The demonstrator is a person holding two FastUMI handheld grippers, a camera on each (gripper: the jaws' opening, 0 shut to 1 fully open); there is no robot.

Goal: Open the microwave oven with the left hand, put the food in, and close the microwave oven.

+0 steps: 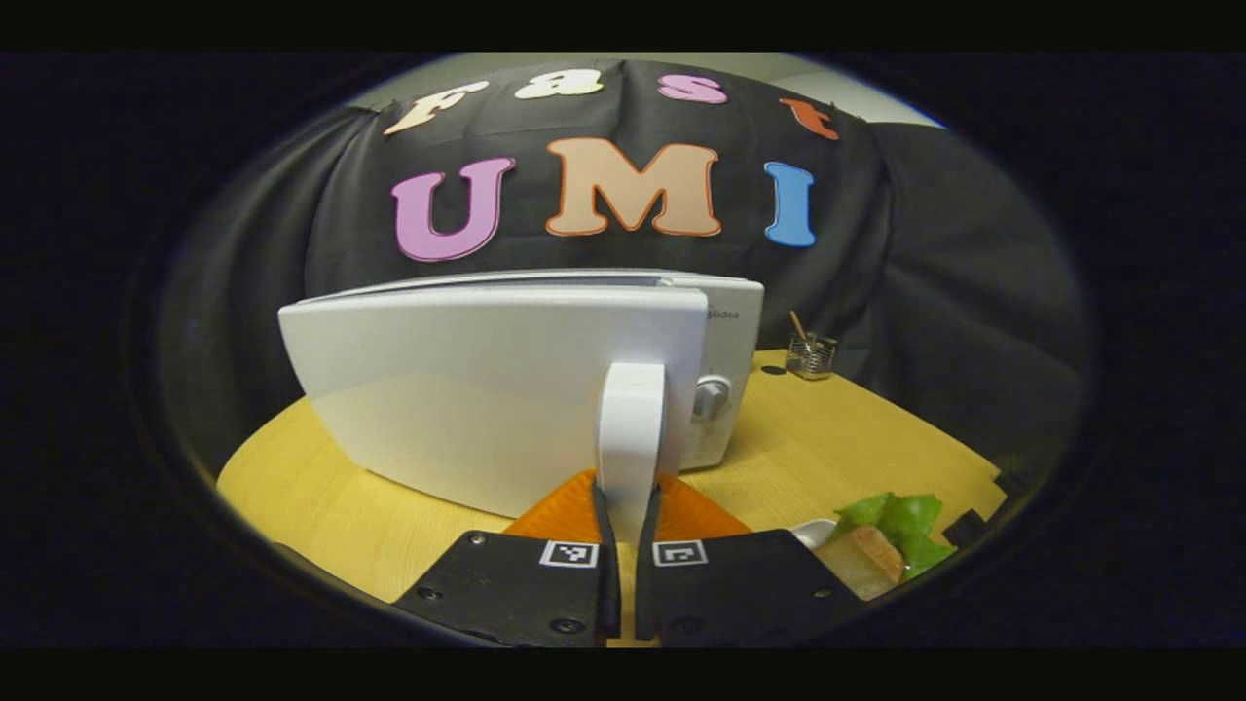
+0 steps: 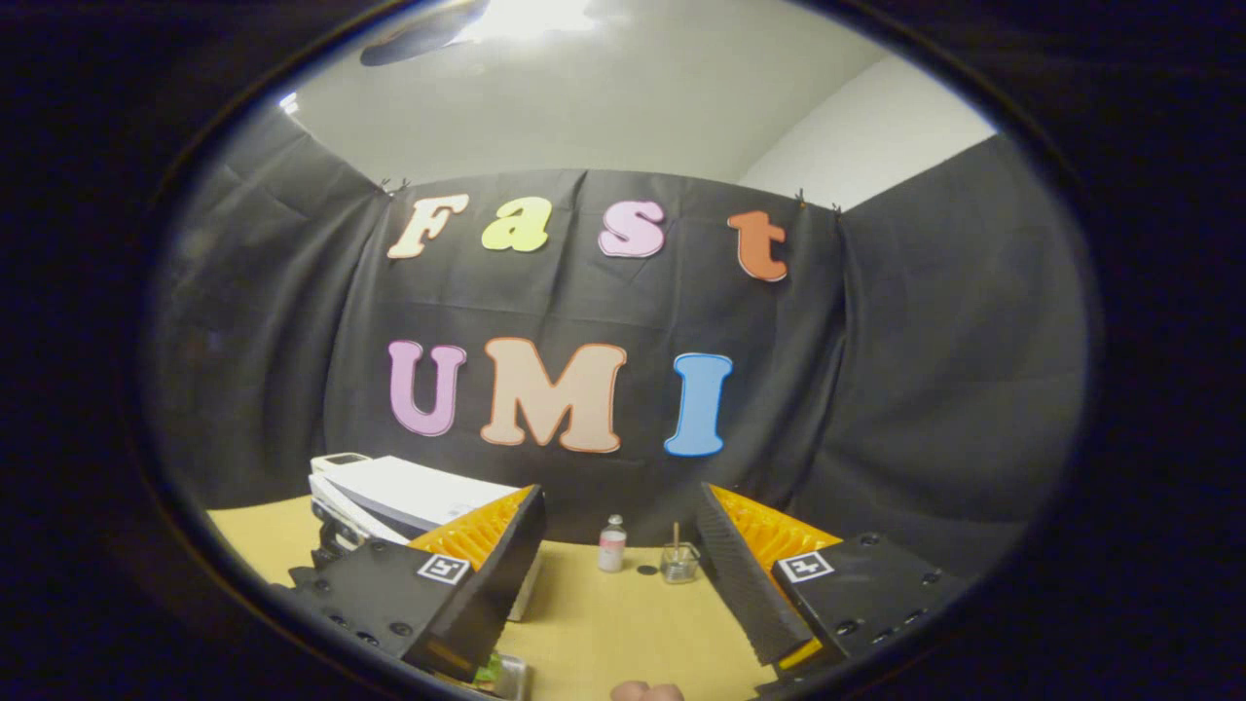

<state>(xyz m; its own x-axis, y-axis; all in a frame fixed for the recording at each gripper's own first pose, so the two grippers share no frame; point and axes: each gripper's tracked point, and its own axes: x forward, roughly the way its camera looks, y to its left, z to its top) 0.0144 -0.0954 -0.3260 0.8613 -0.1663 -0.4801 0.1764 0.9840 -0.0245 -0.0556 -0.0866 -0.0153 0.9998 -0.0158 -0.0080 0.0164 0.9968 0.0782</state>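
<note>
While the left gripper [image 1: 625, 506] pinches the microwave handle [image 1: 631, 438], the right gripper [image 2: 623, 565] gapes above the yellow table [image 2: 623, 623]

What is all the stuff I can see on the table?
microwave oven: one, white, on the table's left part, door partly open
door handle: one, white, upright at the door's edge
table: one, yellow wood
food: one portion, green leaf and a tan block on a white dish, near right edge of the table
wire holder: one, with a stick in it, at the back
small bottle: one, pale with a pink band, at the back
left tool: shut on the door handle
right tool: open, holding nothing
</note>
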